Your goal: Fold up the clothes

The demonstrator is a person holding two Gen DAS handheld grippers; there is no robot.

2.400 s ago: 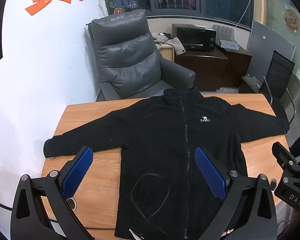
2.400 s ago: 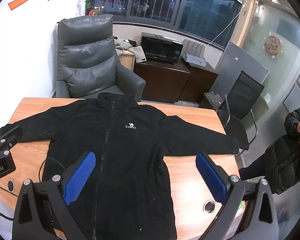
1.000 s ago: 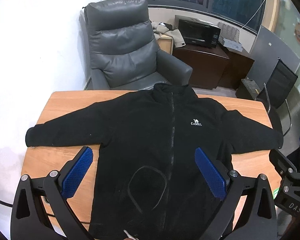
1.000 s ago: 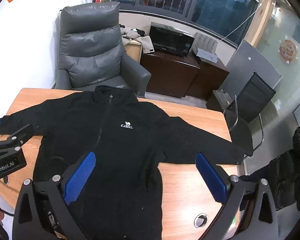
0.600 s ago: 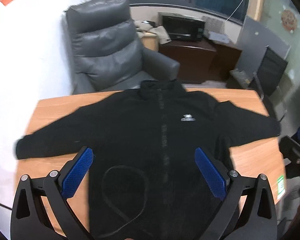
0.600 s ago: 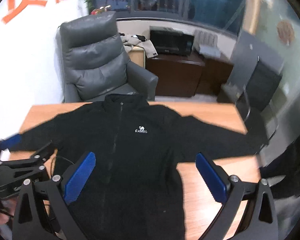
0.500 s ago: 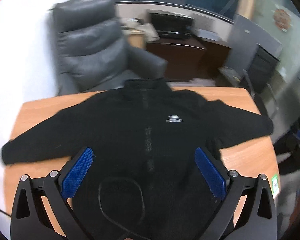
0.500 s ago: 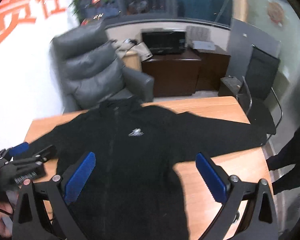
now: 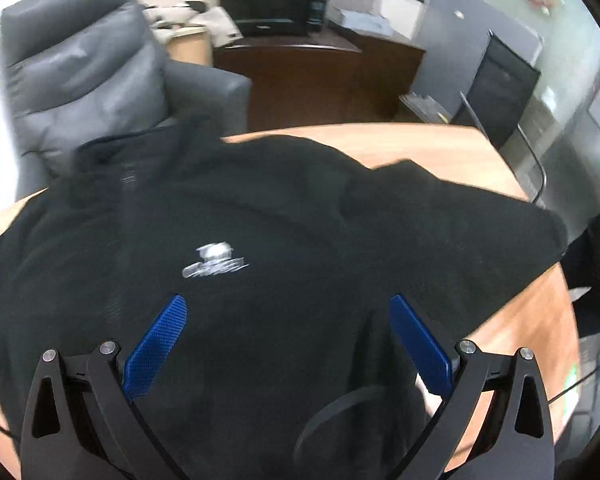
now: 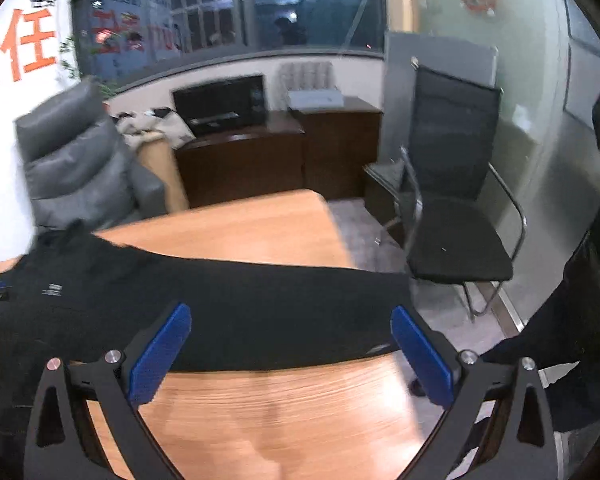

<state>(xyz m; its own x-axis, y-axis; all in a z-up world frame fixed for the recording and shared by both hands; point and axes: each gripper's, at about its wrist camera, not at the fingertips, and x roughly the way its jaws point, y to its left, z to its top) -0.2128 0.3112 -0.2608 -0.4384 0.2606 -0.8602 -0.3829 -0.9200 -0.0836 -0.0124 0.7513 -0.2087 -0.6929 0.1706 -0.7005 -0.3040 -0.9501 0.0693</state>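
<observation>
Black jacket with white logo on orange-brown wooden table.

Matt black fleece jacket on a smooth wood-grain table

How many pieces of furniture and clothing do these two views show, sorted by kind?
Chairs: 2, the grey armchair and the black office chair
Wooden tables: 1
Dark cabinets: 1
Black jackets: 1
Total: 5
</observation>
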